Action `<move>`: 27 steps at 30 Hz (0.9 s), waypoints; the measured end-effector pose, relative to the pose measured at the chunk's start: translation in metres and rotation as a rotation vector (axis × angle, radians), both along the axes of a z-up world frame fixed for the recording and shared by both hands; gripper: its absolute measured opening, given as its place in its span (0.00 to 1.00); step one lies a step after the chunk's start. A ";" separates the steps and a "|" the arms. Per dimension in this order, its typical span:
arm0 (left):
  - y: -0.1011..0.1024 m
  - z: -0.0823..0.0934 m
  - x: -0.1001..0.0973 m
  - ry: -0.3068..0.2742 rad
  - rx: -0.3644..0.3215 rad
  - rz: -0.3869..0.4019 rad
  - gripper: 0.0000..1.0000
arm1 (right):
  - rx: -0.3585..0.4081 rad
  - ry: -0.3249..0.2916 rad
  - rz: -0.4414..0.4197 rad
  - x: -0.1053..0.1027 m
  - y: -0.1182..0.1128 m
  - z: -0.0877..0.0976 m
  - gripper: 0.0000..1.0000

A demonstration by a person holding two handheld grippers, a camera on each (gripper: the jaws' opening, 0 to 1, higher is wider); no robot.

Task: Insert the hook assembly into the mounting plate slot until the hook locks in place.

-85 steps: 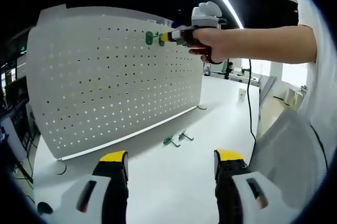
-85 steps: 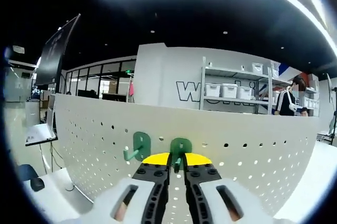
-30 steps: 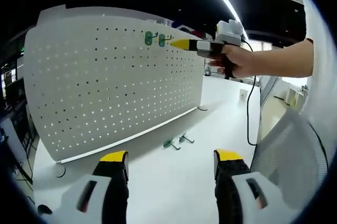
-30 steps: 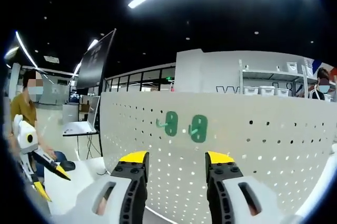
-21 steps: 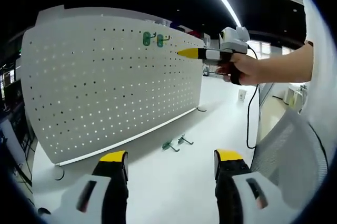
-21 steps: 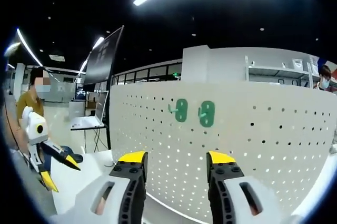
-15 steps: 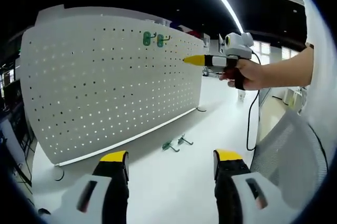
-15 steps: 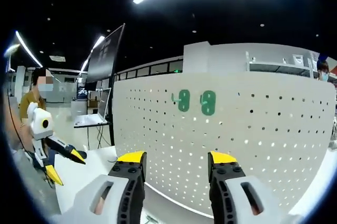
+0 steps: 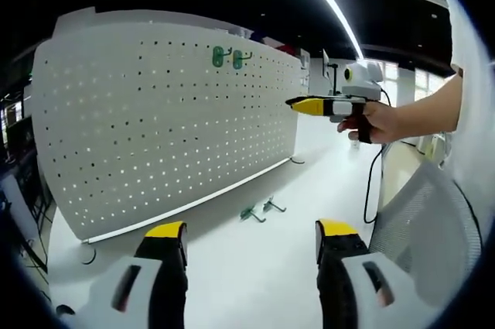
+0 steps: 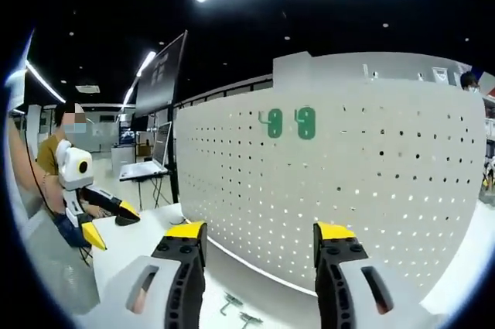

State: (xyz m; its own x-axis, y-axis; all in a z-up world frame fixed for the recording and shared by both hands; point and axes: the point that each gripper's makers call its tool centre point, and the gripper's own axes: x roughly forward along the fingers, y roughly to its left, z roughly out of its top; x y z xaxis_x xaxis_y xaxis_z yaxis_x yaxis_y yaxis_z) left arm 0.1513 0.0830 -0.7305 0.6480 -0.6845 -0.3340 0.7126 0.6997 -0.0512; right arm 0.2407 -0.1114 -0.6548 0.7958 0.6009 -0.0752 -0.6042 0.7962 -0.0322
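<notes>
Hooks [image 9: 257, 208], two small loose ones, lay side by side on the white counter [image 9: 255, 267] near the foot of the upright pegboard [image 9: 155, 128]. They sat ahead of the left tongs [image 9: 250, 230], whose yellow-tipped jaws stood spread apart and empty. Their long axes looked roughly parallel, running along the counter toward the board. In the right gripper view the right tongs [image 10: 261, 230] were likewise spread and empty, and the same loose hooks [image 10: 236, 310] showed low between the jaws, close below. Judging from height, the left tongs seemed nearer the counter, the right tongs being held up in the air beside the board. Farther off, two green hooks [image 9: 230, 57] already hung side by side near the board's top edge. The right gripper view alone showed the left tongs from outside.
</notes>
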 end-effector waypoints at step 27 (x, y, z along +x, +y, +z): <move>0.000 -0.007 0.002 0.006 -0.003 0.001 0.70 | -0.023 0.134 0.013 -0.039 -0.020 -0.046 0.63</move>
